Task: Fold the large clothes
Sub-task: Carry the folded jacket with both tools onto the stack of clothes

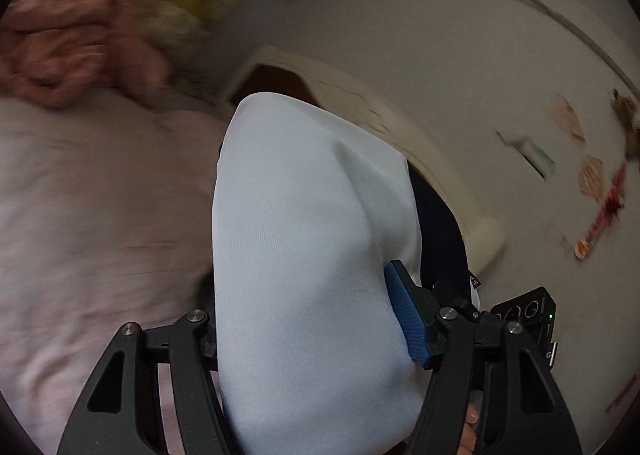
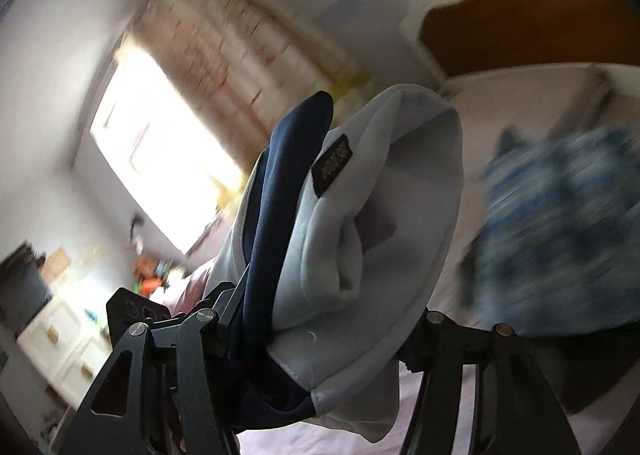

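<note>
Pink bedding [image 1: 92,191] covers the bed beneath both tongs, blurred by motion. Left tongs [image 1: 316,319] are clenched on a pale blue garment [image 1: 304,215] with navy lining; right tongs [image 2: 320,339] grip the same garment [image 2: 384,215]. It is lifted above the bed, its long axis running forward from each grip, equally near both hands.

The left claw [image 1: 316,331] grips a bundle of pale blue cloth [image 1: 304,247] with a dark navy part on its right side. Behind lie a pink bedsheet [image 1: 88,195], a crumpled pink blanket [image 1: 76,47] and a white wall [image 1: 420,23].
</note>
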Tool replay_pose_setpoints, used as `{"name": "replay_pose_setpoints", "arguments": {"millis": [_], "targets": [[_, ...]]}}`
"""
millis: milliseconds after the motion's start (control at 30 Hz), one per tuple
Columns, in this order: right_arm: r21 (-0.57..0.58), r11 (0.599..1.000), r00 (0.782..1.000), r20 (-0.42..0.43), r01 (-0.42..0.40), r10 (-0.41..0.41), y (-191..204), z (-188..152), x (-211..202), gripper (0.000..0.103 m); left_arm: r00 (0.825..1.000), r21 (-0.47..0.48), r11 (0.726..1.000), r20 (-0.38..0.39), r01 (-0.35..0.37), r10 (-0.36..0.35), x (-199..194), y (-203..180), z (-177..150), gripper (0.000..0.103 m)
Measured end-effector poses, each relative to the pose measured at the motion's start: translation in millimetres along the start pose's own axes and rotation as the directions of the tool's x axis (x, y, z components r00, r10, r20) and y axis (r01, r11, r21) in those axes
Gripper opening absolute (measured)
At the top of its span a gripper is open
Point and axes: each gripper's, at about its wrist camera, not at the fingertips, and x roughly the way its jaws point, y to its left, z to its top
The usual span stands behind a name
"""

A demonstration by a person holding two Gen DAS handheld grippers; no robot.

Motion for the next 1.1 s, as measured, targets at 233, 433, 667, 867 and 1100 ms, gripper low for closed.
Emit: {"name": "replay_pose_setpoints", "arguments": {"millis": [233,433,667,867,1100], "targets": [[0.041,0.979,0.965,0.163,0.201,-0.205,-60.7,55.2,-50.2,0.060,0.988,-0.018,0.996,-0.121,0.093,-0.094,121.3,-21.1,-5.6,0.064],[0.203,0.913,0.922,0.087,0.355,-0.378,-160.9,39.7,-44.5,0.061,0.963,0.040,0.999,-0.267,-0.017,0.027,201.4,18.3,-55.7,0.069],[0.229,0.894,0.906,0.089,0.385,-0.413,-197.9,16.0,-31.6,0.078,0.969,0.167,0.981,-0.206,-0.100,0.134,191.3,17.7,-63.3,0.093],[0.046,0.828,0.825,0.071,0.558,-0.560,-162.3,14.5,-27.1,0.103,0.957,0.353,0.910,-0.106,-0.217,0.269,145.4,-7.5,-54.6,0.094],[0.022,0.730,0.715,0.182,0.683,-0.675,-96.8,7.4,-58.1,0.103,0.953,0.476,0.826,0.119,-0.302,0.280,53.7,-43.8,-53.5,0.103]]}}
